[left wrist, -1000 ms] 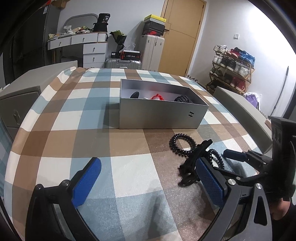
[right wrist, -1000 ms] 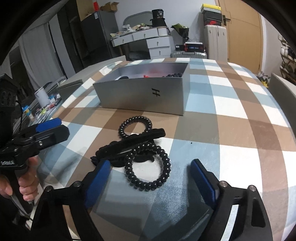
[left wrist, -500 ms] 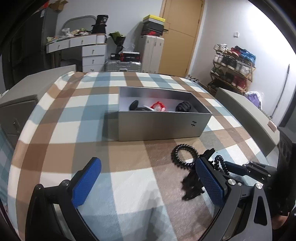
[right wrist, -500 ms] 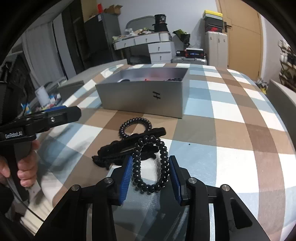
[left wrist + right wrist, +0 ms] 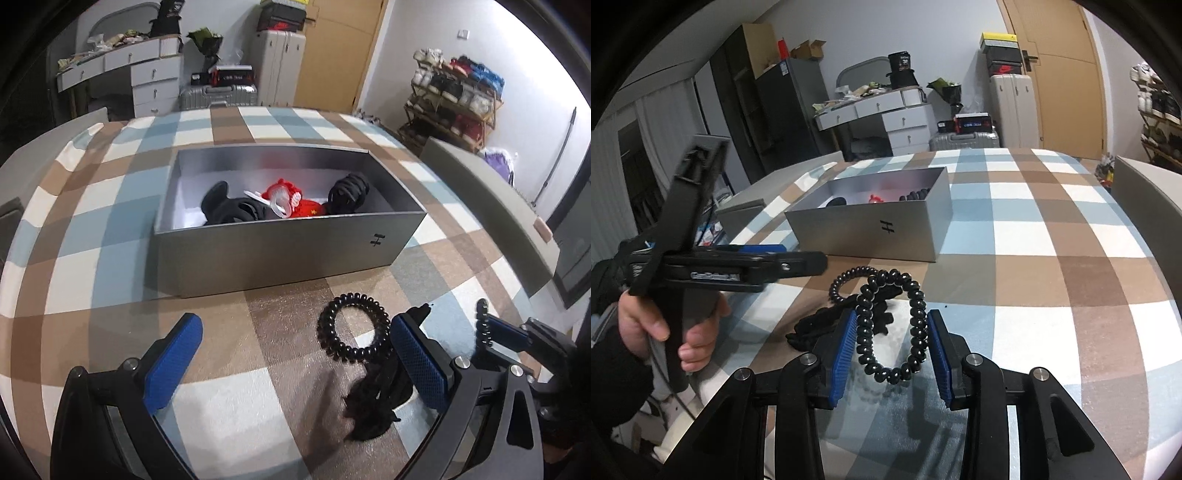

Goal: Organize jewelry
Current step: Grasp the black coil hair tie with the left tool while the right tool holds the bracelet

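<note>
Right gripper (image 5: 892, 345) clenched on a black spiral hair tie (image 5: 891, 325), lifted off the checked counter (image 5: 1052, 258). Left gripper (image 5: 291, 362) released, empty, hovering near a second spiral tie (image 5: 352, 326) and black claw clip (image 5: 373, 402). Risk: the springy coil squirms out of the pads before reaching the grey box (image 5: 871, 229).
</note>
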